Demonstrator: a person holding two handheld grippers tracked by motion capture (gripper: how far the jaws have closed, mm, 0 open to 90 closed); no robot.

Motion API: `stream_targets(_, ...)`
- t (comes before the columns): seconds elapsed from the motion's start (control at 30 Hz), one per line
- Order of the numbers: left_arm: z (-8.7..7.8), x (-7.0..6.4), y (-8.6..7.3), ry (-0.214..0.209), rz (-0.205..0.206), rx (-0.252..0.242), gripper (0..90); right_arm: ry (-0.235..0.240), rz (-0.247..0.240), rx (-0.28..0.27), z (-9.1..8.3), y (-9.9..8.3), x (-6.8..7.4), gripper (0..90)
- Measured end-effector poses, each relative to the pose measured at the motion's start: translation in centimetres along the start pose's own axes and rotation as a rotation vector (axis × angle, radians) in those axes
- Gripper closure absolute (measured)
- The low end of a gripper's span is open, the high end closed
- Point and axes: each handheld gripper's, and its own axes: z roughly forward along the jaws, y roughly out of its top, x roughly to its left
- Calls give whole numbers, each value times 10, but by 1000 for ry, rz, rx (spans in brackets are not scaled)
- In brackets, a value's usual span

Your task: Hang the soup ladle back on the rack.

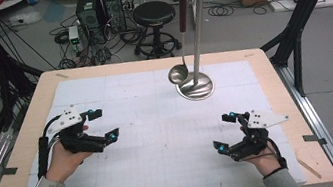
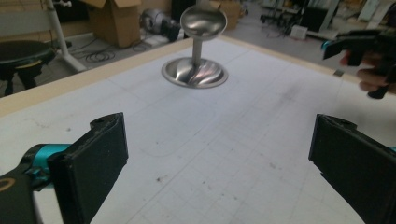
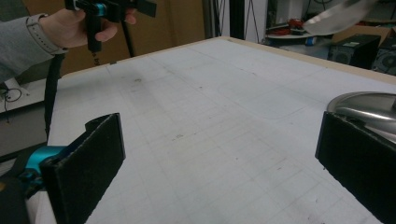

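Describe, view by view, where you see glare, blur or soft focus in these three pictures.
High view: even light, bright glare on the stand's steel base. Left gripper view: ladle bowl shines, own jaws slightly soft. Right gripper view: base gleams at the edge, background shelves blurred.

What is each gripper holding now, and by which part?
Nothing is held. The left gripper and the right gripper both have open, empty jaws above the table. The ladle hangs on its stand, untouched.
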Motion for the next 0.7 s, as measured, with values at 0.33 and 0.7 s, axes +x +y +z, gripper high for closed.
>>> stream_targets(0.33,-21,3,-21,63,-2,-19,51,-29,3,-25,-4,1,-2,2)
stream_targets(0.7,-33,1,-35,102,-34,-68,51,-79,8,-52,-11,1,-4,2)
